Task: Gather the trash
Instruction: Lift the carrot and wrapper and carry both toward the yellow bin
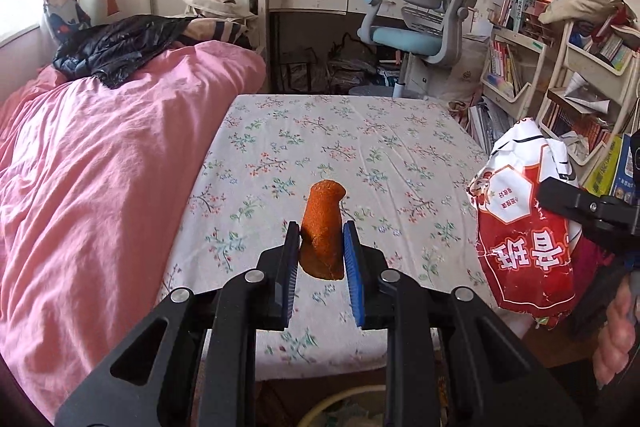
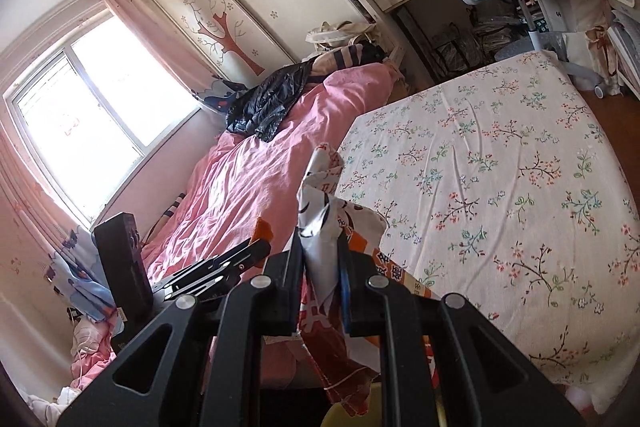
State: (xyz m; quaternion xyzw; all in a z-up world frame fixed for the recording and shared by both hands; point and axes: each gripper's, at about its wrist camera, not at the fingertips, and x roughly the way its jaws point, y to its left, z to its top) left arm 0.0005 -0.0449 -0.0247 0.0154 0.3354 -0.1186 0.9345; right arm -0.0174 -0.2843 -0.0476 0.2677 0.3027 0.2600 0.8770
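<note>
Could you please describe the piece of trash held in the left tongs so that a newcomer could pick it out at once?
Start at the bed with the white floral sheet, beside the pink quilt. Above its near end, the left tongs pinch a rough, orange, curled peel-like scrap between blue pads. Unlike the crinkled red-and-white printed snack bag hanging to its right, it is small, plain and unprinted.

The lower part of the red snack bag (image 2: 336, 359) was hidden behind the right gripper (image 2: 322, 255); its print could not be read.
</note>
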